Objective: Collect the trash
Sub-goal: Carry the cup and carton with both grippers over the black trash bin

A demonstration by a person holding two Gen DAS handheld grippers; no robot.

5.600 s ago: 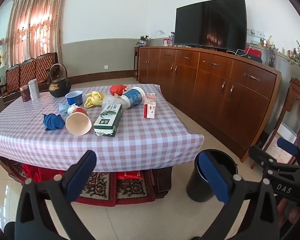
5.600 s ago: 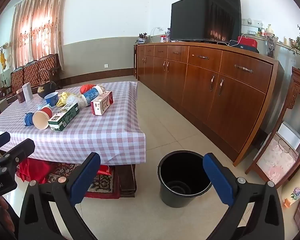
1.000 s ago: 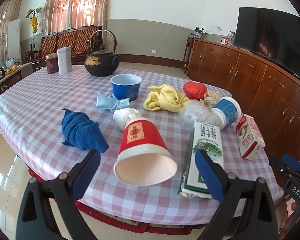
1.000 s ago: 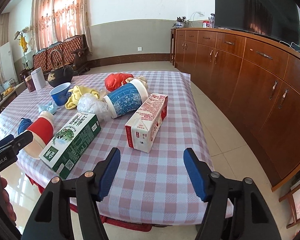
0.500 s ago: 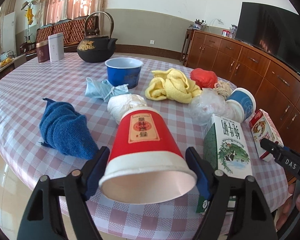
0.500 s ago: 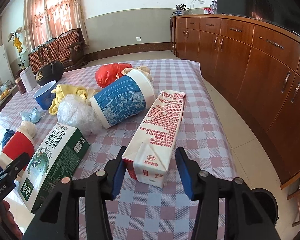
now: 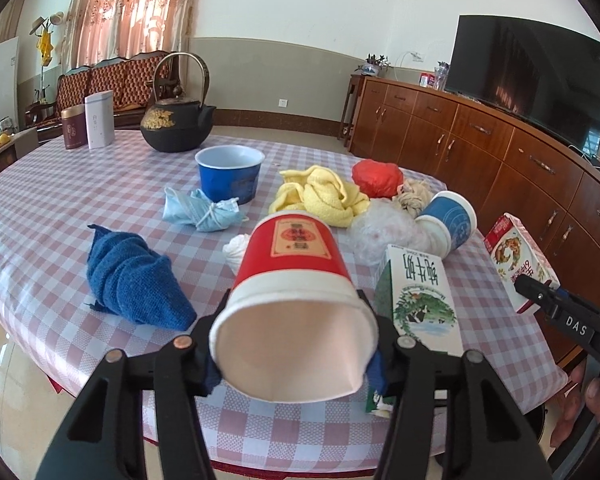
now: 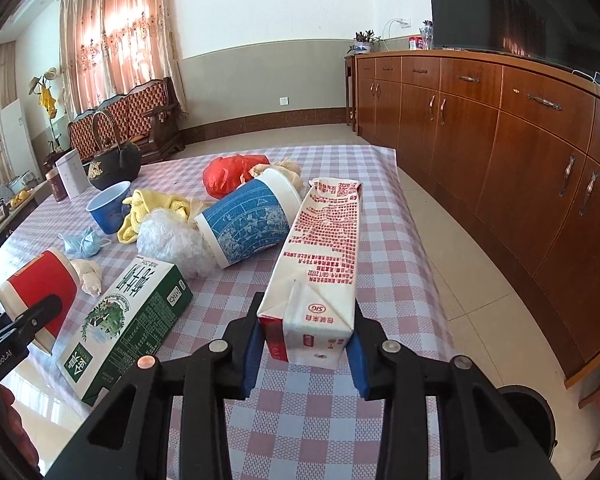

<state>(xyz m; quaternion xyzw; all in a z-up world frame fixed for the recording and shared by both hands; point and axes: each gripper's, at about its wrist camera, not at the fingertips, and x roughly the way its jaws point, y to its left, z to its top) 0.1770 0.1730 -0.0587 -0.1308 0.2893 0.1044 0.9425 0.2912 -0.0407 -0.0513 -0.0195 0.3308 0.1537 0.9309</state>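
**Two grabs at the table's near edge**

Left view: left gripper (image 7: 296,356) closing on the red cup (image 7: 294,276), pads squeezing its rim. Squeeze softly, or squash.

Right view: right gripper (image 8: 304,350) closing on the milk carton (image 8: 320,260) near the table's (image 8: 320,412) right edge. Grip square, lift straight.

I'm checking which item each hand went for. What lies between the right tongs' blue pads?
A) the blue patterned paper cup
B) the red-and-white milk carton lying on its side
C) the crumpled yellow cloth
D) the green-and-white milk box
B: in the right wrist view the right tongs are closing with the base end of the red-and-white milk carton between their pads; the green-and-white milk box lies apart, to the left.
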